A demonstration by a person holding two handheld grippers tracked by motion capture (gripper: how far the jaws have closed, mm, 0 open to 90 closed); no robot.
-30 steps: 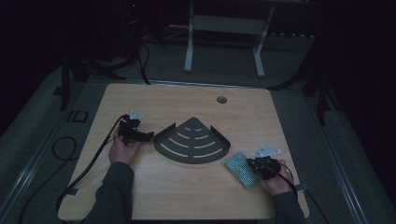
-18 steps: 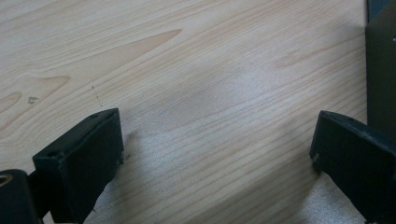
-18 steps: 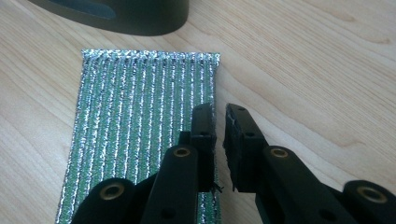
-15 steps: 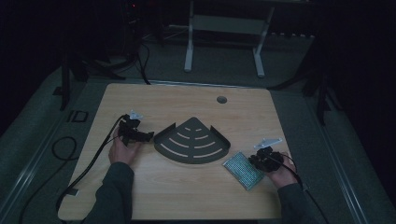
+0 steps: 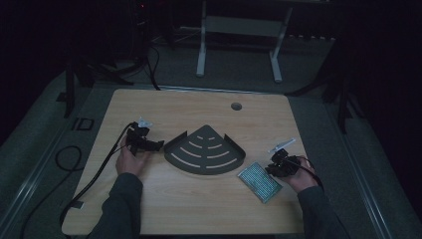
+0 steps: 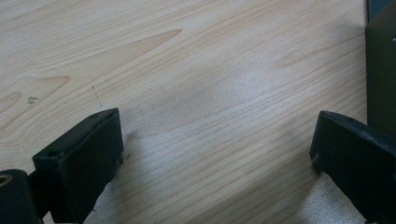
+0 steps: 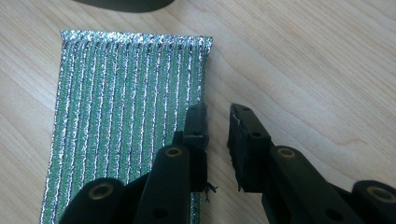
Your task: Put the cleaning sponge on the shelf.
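Observation:
A green and silver ribbed scrub pad (image 5: 259, 180) (image 7: 126, 107) lies flat on the table near the front right. My right gripper (image 5: 276, 167) (image 7: 217, 114) hovers at the pad's right edge. Its jaws have just been opening and stand a narrow gap apart, with only bare wood showing between them. A dark fan-shaped corner shelf (image 5: 205, 149) (image 6: 380, 60) with curved slots sits mid-table. My left gripper (image 5: 154, 146) (image 6: 215, 135) rests just left of the shelf, wide open over bare wood.
The wooden table (image 5: 199, 114) has a round cable hole (image 5: 236, 106) at the back right. A cable (image 5: 94, 174) trails from the left gripper off the table's left edge. The shelf's rim (image 7: 126, 4) lies just beyond the pad.
The right gripper has let go of the pad's edge, opened slightly and drifted a little up and away. The pad stays flat. The left gripper has not moved.

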